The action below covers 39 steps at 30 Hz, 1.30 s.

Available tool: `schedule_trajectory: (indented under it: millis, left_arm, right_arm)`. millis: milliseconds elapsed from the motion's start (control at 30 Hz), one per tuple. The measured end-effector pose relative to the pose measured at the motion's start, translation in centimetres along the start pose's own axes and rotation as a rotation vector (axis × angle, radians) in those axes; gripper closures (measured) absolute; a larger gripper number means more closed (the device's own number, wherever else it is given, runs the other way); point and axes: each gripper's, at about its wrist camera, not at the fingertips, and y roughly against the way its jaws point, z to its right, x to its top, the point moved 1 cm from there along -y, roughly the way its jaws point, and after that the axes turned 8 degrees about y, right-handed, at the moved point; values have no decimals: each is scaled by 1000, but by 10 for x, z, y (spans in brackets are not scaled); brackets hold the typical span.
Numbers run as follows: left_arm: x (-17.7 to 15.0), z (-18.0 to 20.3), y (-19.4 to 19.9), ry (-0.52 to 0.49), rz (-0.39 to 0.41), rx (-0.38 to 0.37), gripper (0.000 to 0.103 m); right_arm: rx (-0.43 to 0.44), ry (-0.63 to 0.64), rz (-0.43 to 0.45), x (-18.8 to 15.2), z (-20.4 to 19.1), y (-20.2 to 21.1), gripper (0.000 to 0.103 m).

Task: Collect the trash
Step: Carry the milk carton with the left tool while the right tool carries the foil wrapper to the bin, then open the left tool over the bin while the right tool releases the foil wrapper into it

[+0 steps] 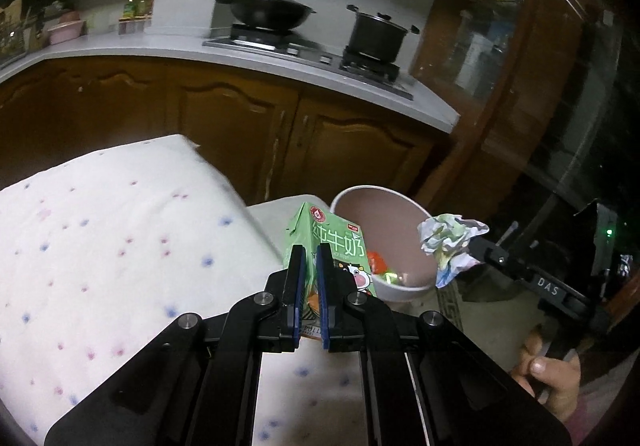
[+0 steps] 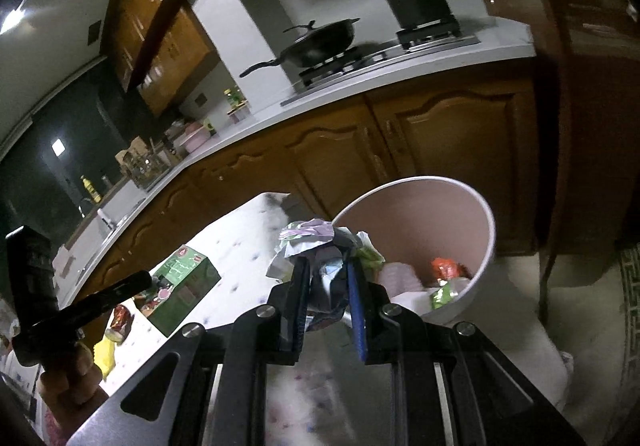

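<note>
Spread under everything, a white cloth with pink and blue dots [image 1: 100, 246] over a table; behind it, a grey countertop [image 1: 168, 46] on brown cabinets, carrying a black wok [image 1: 264, 8] and a black lidded pot [image 1: 376, 32] on the stove burners. Beyond the cloth's far edge, a pale waste bin [image 1: 416, 218], white-rimmed, pinkish inside, mouth tilted toward both cameras; at its bottom, an orange-red wrapper [image 2: 446, 268], green and white packets [image 2: 442, 294] and some pale paper. Just beside the bin's rim, in the left wrist view, a green milk carton [image 1: 332, 242], upright, pinched at its lower part between the blue pads of the left gripper [image 1: 310, 266], jaws nearly together on it. Right of the bin there, a crumpled paper wad [image 1: 450, 242] at the tip of the right gripper [image 2: 328, 278], narrow jaws clamped on it, the wad hanging at the bin's near rim in the right wrist view. Lower right in the left view, a hand [image 1: 548, 374] on the right tool's handle. Left behind on the cloth near the carton, a small reddish wrapper [image 2: 120, 320] and a yellow scrap [image 2: 105, 358].
</note>
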Motion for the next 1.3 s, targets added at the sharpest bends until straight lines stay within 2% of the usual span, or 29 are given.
schedule_trajectory:
  millis: [333, 567, 933, 1300]
  left_arm:
    - [10, 37, -40, -35, -27, -29, 98]
    - [16, 54, -69, -25, -44, -48, 98]
    - [17, 70, -110, -16, -68, -53, 98]
    - [13, 70, -144, -12, -104, -34, 98]
  right_arm:
    - [-33, -28, 6, 9, 33, -3, 84]
    - [-53, -47, 8, 15, 51, -8, 84]
    - [-74, -43, -12, 23, 70, -30, 84]
    - [-92, -29, -60, 21, 79, -58, 84]
